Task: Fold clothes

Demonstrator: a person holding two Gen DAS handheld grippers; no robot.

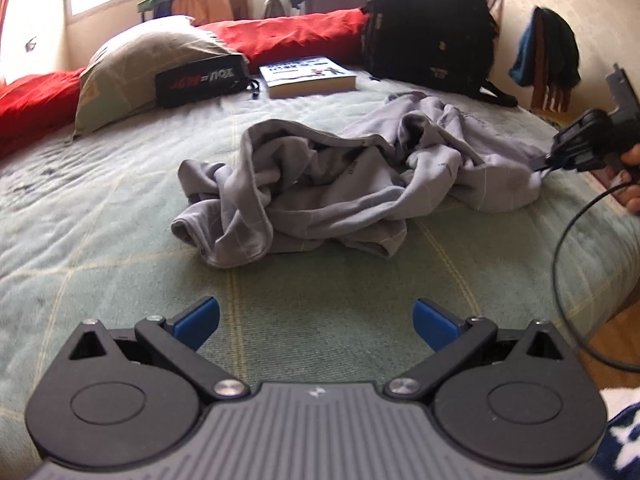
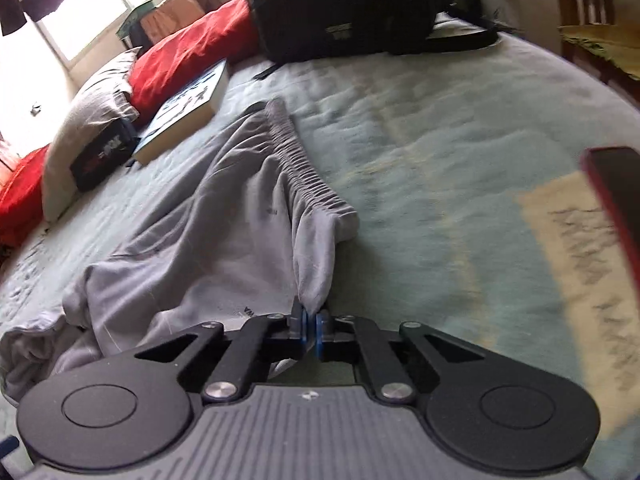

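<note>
The bed [image 1: 100,220] under its pale green quilt fills my view, with a pillow [image 1: 132,68], a book [image 1: 308,76] and a black backpack [image 1: 432,28] along the far side. On the middle of it lies the grey garment [image 1: 320,184], crumpled, its long axis running across my left view from a bunched left end to the waistband corner on the right. My right hand-held gripper [image 2: 311,330] is clamped on that corner, cloth pinched between its blue pads, the ribbed waistband [image 2: 304,168] stretching away ahead of it. My left hand-held gripper [image 1: 316,322] hangs over bare quilt with its fingers apart and empty; the heap lies straight ahead, well apart. I judge the near left end is the left one's target.
</note>
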